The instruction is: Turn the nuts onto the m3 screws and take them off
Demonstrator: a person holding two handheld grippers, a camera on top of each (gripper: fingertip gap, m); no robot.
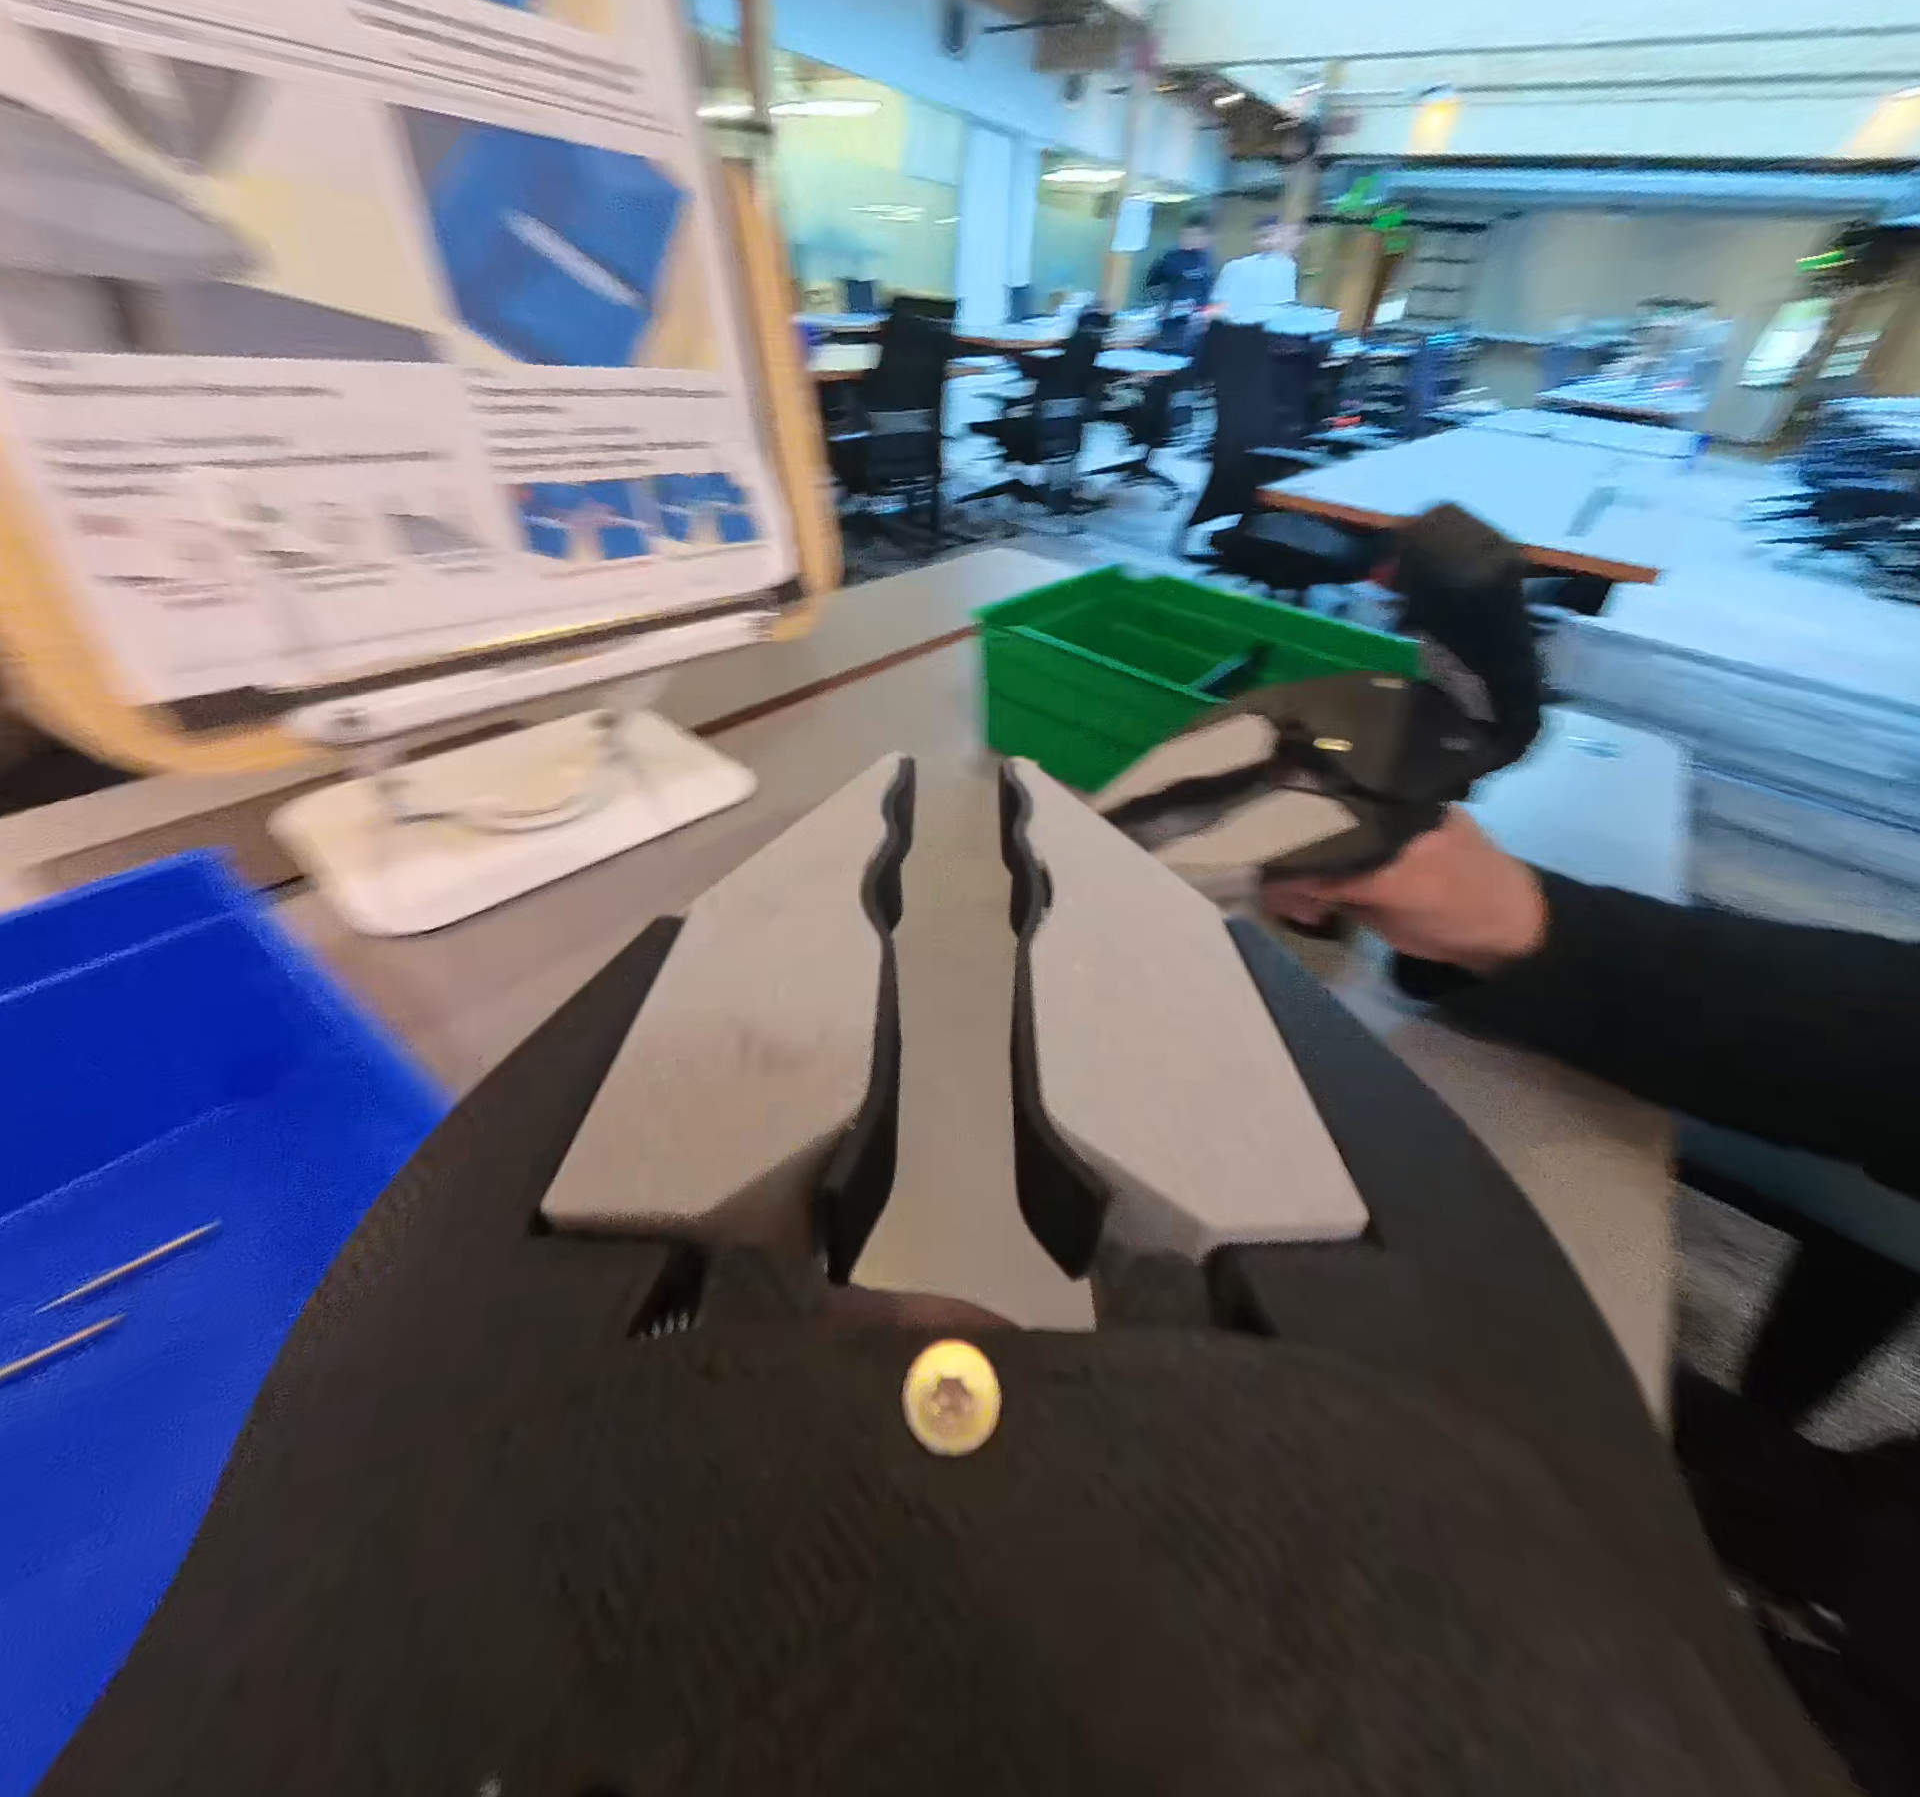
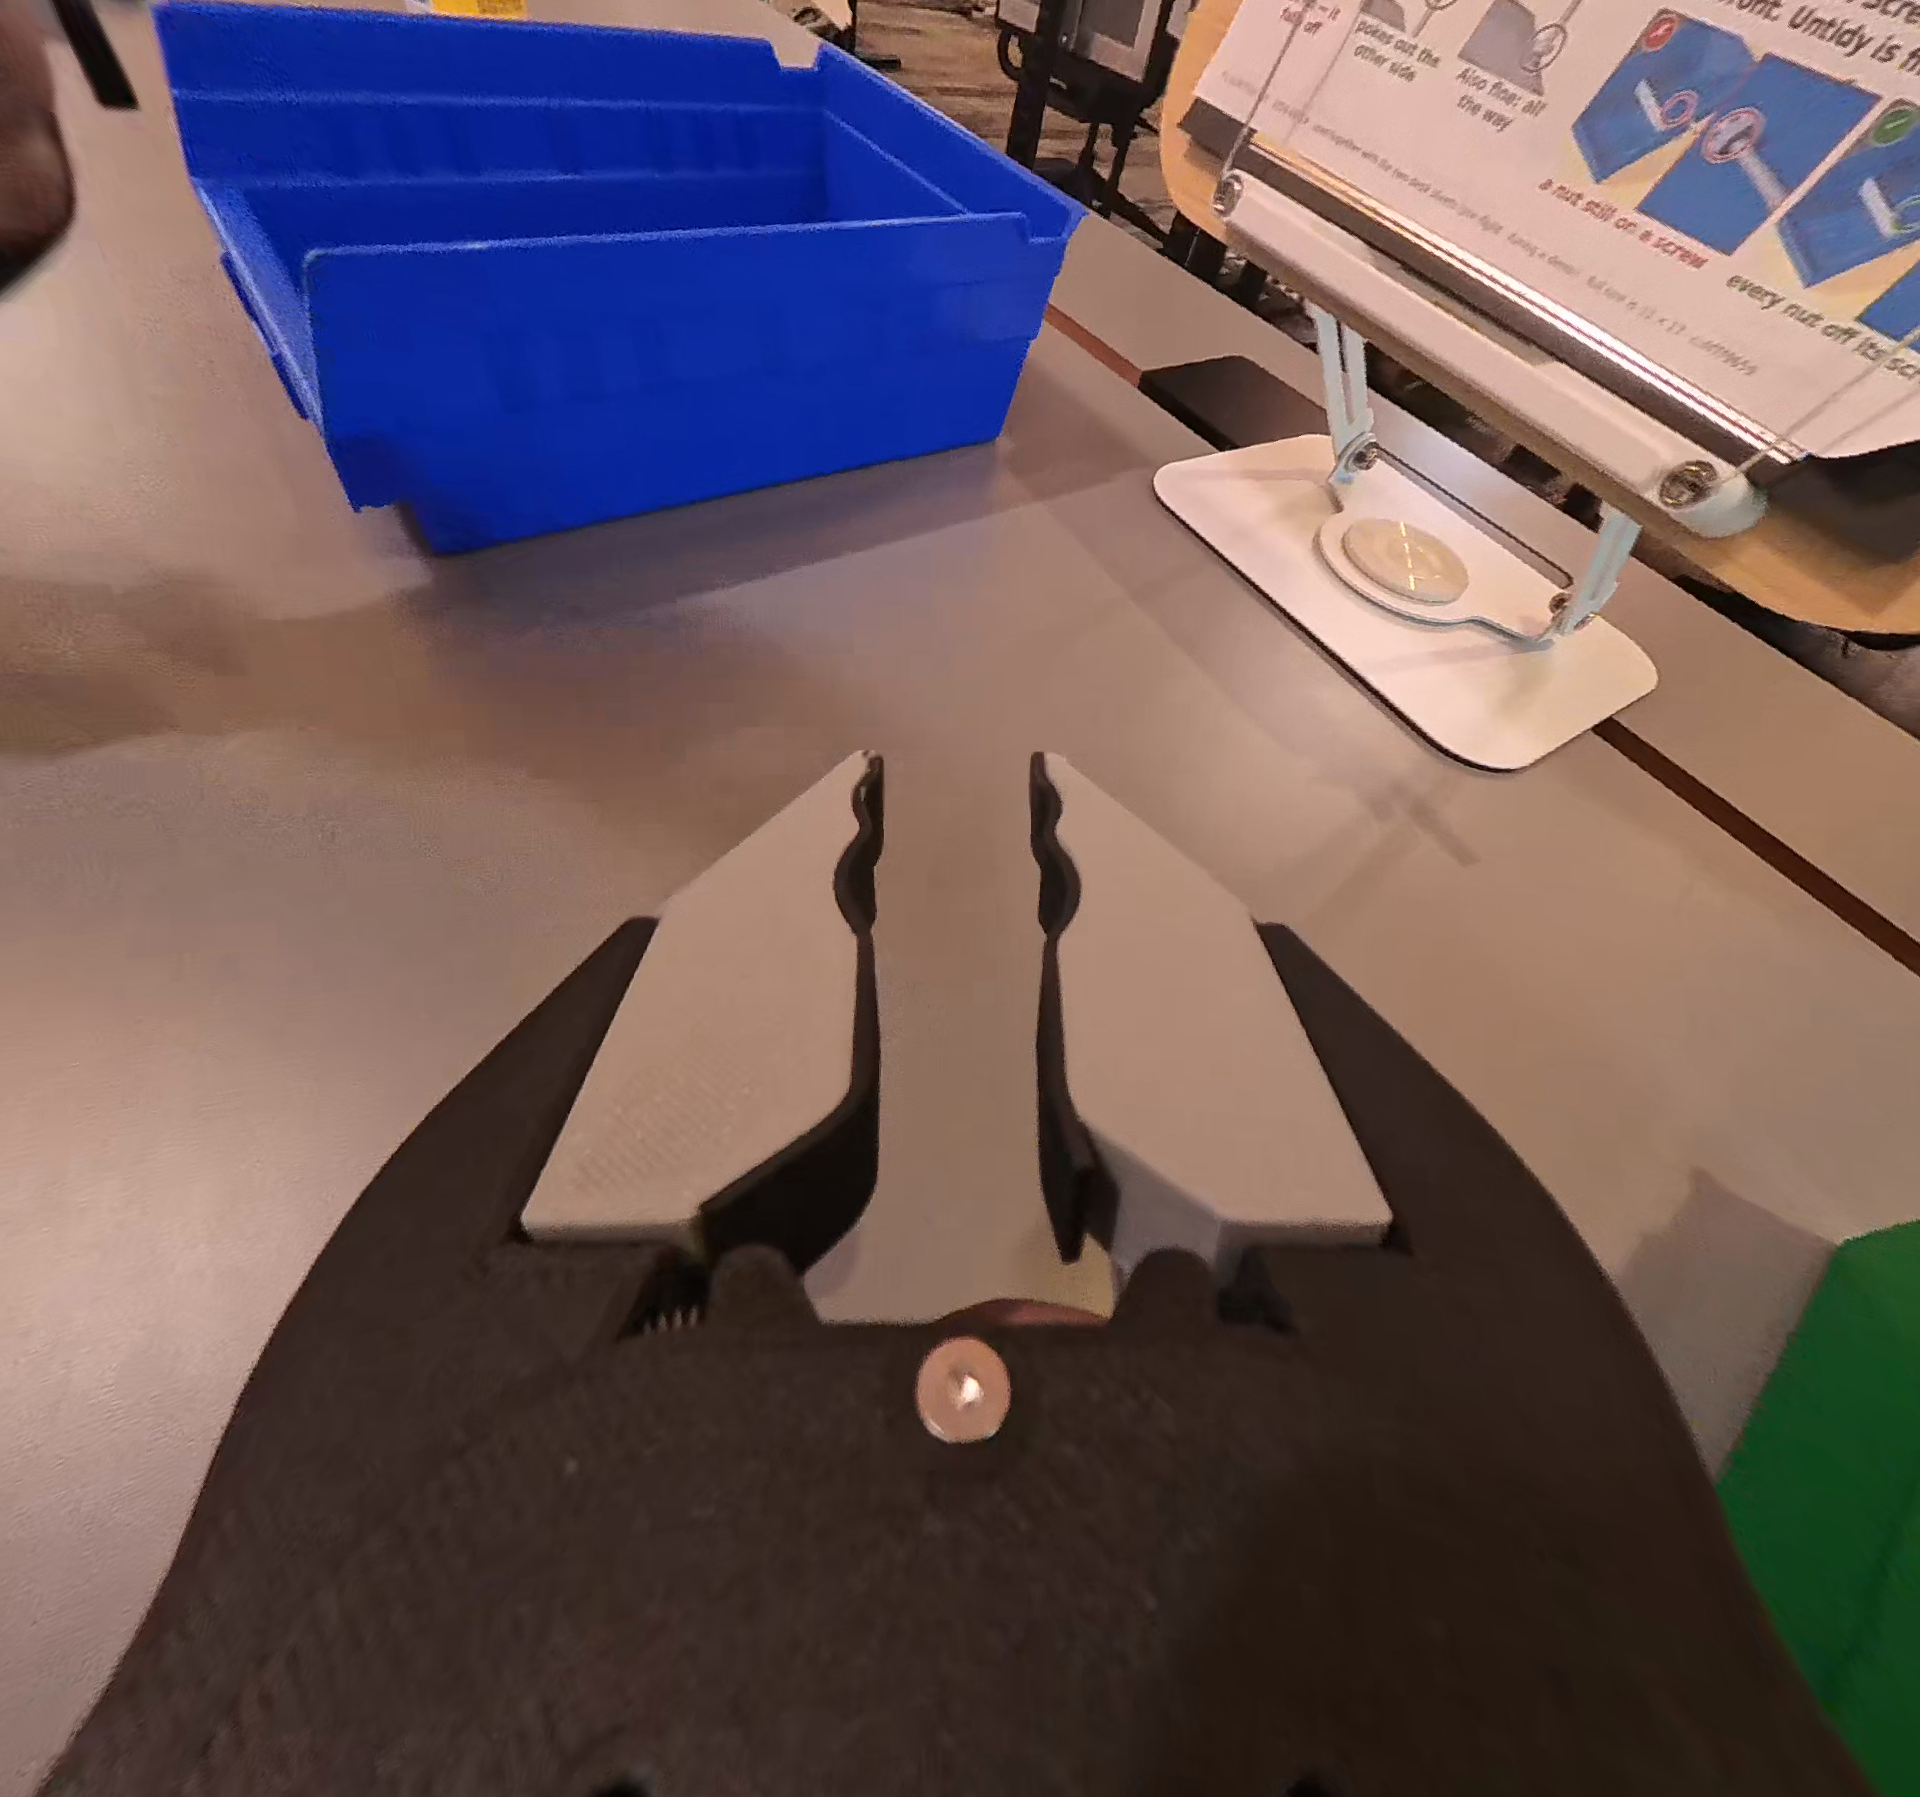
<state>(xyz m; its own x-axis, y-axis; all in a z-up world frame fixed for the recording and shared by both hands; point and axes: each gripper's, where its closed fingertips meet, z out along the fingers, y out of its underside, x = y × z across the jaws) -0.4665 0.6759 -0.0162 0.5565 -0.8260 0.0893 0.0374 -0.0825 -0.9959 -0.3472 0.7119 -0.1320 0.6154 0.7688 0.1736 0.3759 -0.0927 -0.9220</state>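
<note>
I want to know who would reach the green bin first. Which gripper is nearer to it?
Right. The right gripper hovers just beside the green bin, which sits at that gripper's own right edge. The left gripper points toward the bin from farther back across the table.

Open-plan office: rows of desks (image 1: 1496, 490) and black chairs (image 1: 894, 407).

A table (image 2: 623, 812) bears a bin (image 2: 644, 272) at ten o'clock, a stand with an instruction sheet (image 2: 1455, 584) at two o'clock, and another bin (image 2: 1829, 1498) at four o'clock.
</note>
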